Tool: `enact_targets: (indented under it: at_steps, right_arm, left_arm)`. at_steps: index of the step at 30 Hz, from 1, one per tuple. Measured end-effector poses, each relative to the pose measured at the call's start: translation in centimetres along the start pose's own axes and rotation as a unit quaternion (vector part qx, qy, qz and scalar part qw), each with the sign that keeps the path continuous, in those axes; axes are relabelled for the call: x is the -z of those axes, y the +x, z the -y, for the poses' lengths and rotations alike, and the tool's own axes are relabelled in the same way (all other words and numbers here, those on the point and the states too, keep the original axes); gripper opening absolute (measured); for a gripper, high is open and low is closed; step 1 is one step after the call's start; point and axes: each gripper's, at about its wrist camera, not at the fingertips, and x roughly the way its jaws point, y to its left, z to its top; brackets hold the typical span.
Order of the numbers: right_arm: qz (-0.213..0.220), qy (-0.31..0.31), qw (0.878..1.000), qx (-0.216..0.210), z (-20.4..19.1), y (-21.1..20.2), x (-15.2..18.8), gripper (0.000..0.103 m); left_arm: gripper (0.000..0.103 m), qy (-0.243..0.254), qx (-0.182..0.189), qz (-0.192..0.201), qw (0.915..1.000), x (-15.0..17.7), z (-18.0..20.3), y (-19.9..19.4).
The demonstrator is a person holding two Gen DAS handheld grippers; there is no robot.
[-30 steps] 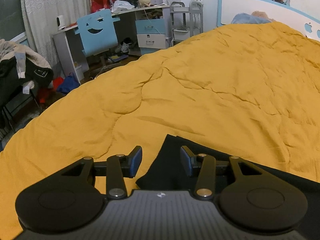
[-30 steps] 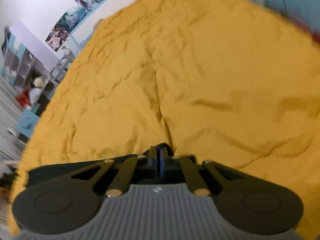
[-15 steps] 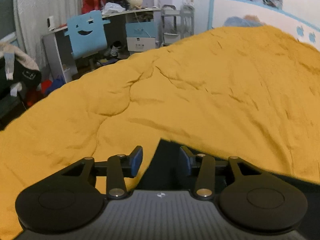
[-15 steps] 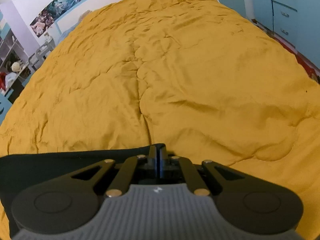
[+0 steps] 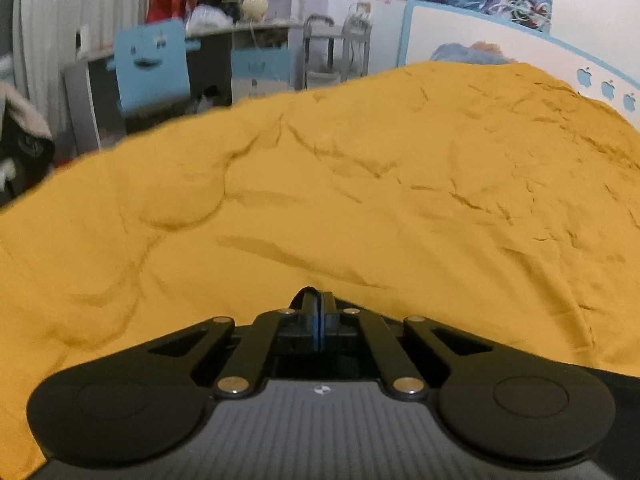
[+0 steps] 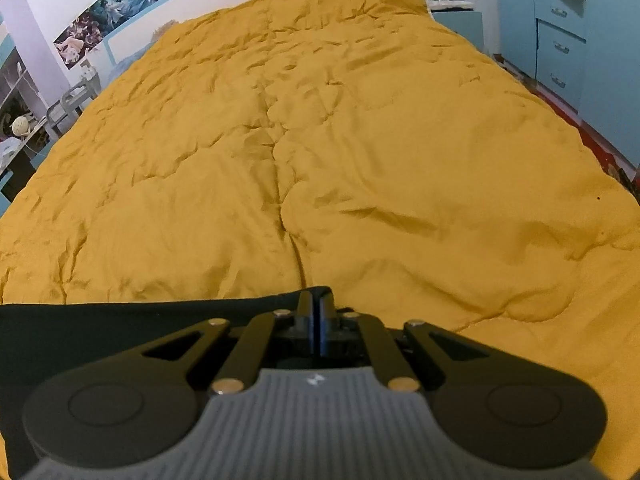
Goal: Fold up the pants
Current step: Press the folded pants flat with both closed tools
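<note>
Black pants (image 6: 120, 320) lie on a yellow quilt (image 6: 320, 140) covering a bed. In the right wrist view their top edge runs leftward from my right gripper (image 6: 319, 300), which is shut on that edge at its right corner. In the left wrist view my left gripper (image 5: 318, 304) sits low over the quilt (image 5: 360, 200). Its jaws are closing, and the blue pads meet on a small fold of the pants (image 5: 299, 298). More black cloth (image 5: 616, 384) shows at the lower right. Most of the pants are hidden under the grippers.
Past the bed's left side stand a desk with a blue chair (image 5: 152, 68) and a heap of clothes (image 5: 20, 140). A white and blue headboard (image 5: 520, 40) is at the far end. A blue drawer unit (image 6: 560, 48) and a nightstand (image 6: 452, 12) flank the right side.
The left jaws, open around the pants corner before, have come together on it. The left gripper sank closer to the quilt. The right gripper stayed shut on the pants while its view swung right.
</note>
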Motion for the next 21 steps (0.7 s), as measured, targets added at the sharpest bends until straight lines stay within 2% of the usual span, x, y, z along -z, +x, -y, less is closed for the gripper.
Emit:
enact_targets:
  at_steps: [5, 10, 16, 21]
  right_arm:
    - [0.029, -0.009, 1.000, 0.001, -0.4, -1.4, 0.4, 0.000]
    - [0.045, -0.007, 0.999, 0.002, -0.4, -2.3, 0.8, 0.000]
    - [0.096, 0.001, 0.995, -0.002, -0.2, -4.3, 1.1, 0.000]
    - [0.083, 0.008, 0.997, 0.005, 0.0, -3.1, 1.4, 0.000]
  left_arm:
    - [0.000, 0.005, -0.013, 0.030, 0.9995, -1.4, 0.1, -2.0]
    - [0.000, 0.012, -0.018, 0.039, 0.9990, -2.4, 0.5, -2.3]
    - [0.000, 0.008, -0.033, 0.056, 0.9979, -2.9, 0.4, -2.2]
    - [0.000, 0.021, -0.041, 0.045, 0.9980, -2.5, 1.0, -0.9]
